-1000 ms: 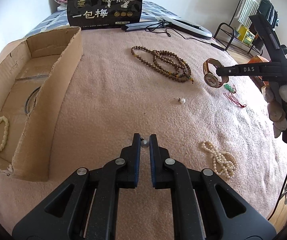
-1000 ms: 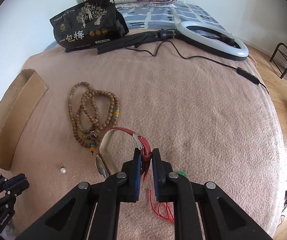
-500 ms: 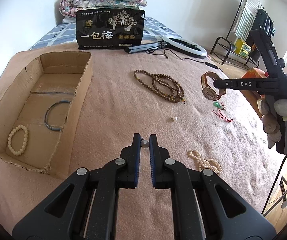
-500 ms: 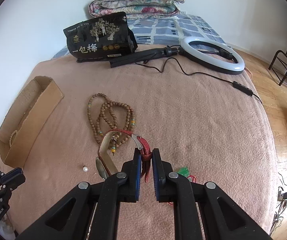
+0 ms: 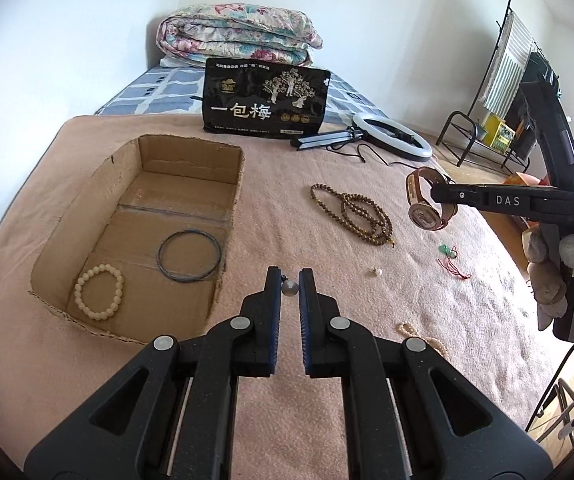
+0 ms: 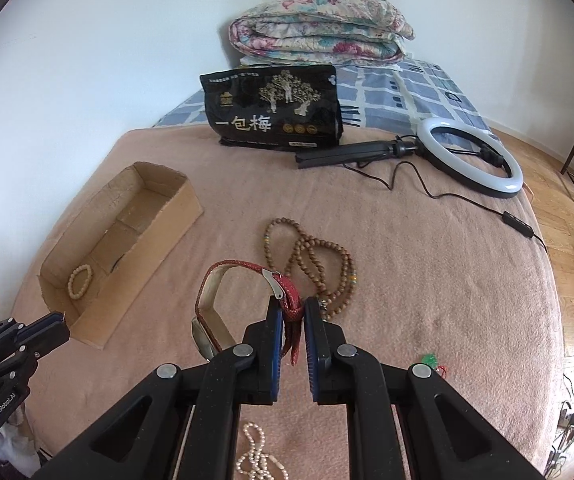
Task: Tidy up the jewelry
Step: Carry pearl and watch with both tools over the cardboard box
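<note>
My left gripper [image 5: 289, 280] is shut on a small grey pearl earring [image 5: 290, 287], held above the pink blanket just right of the cardboard box [image 5: 191, 162]. The box holds a cream bead bracelet [image 5: 99, 297] and a dark wire bangle [image 5: 189, 255]. My right gripper [image 6: 290, 308] is shut on the red strap of a wristwatch [image 6: 243, 270], lifted off the blanket; the left wrist view shows the watch [image 5: 427, 204] hanging from that gripper at the right. Brown wooden prayer beads [image 5: 357, 216], a loose white pearl [image 5: 377, 272], a green pendant on red cord [image 5: 449, 254] and a white pearl necklace [image 6: 253, 456] lie on the blanket.
A black snack bag [image 5: 265, 102] stands at the back of the blanket, with a ring light [image 6: 473, 156] and its cable to the right. A folded floral quilt [image 6: 319, 32] lies behind. A metal rack [image 5: 487, 136] stands on the wooden floor at right.
Both grippers rose with their loads. The watch came off the blanket and now hangs in the air. The left view now looks down into the box.
</note>
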